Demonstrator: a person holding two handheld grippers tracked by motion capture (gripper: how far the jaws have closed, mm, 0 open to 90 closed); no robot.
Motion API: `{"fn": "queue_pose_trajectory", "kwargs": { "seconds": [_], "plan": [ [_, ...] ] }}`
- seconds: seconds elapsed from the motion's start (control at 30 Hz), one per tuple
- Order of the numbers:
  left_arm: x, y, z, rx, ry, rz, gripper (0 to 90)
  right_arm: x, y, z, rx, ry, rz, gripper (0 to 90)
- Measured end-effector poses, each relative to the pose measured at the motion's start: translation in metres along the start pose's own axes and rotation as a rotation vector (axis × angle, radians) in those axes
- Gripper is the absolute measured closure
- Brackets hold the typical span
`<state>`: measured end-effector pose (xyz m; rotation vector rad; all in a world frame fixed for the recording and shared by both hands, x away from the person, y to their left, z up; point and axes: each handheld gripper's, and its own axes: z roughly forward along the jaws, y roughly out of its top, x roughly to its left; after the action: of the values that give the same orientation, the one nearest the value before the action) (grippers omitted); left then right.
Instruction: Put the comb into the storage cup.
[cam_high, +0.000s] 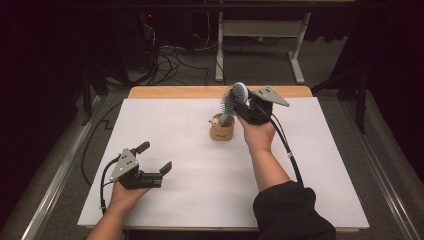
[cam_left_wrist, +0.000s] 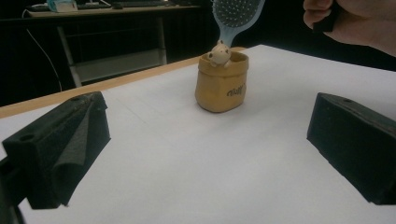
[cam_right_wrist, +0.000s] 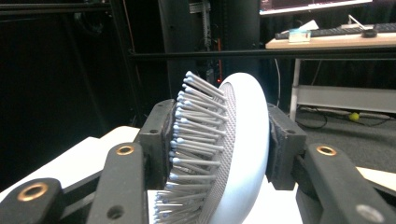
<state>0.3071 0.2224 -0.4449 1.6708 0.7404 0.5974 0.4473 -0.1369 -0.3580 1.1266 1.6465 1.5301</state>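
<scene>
Right claw (cam_right_wrist: 219, 154) round hairbrush (cam_right_wrist: 233, 140)

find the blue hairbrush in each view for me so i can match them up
High view: the blue hairbrush stands upper centre, handle down in the tan pot, head held by the right gripper.
Left gripper view: top centre, rising out of the tan pot.
Right gripper view: centre, its head clamped between the jaws, bristles facing left.
Shared landmark: the white table sheet.
</scene>
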Motion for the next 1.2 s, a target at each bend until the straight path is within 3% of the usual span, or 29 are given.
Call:
{"fn": "queue_pose_trajectory", "kwargs": {
  "seconds": [0.6, 1.2],
  "plan": [
    [0.000, -0.001, 0.001, 0.001, -0.003, -0.006, 0.4, -0.024, -0.011, -0.010, 0.029, -0.051, 0.035, 42.1],
    [0.000, -0.002, 0.001, 0.006, -0.009, -0.003, 0.4, -0.037, -0.014, -0.015, 0.056, -0.087, 0.049, 36.2]
  ]
}}
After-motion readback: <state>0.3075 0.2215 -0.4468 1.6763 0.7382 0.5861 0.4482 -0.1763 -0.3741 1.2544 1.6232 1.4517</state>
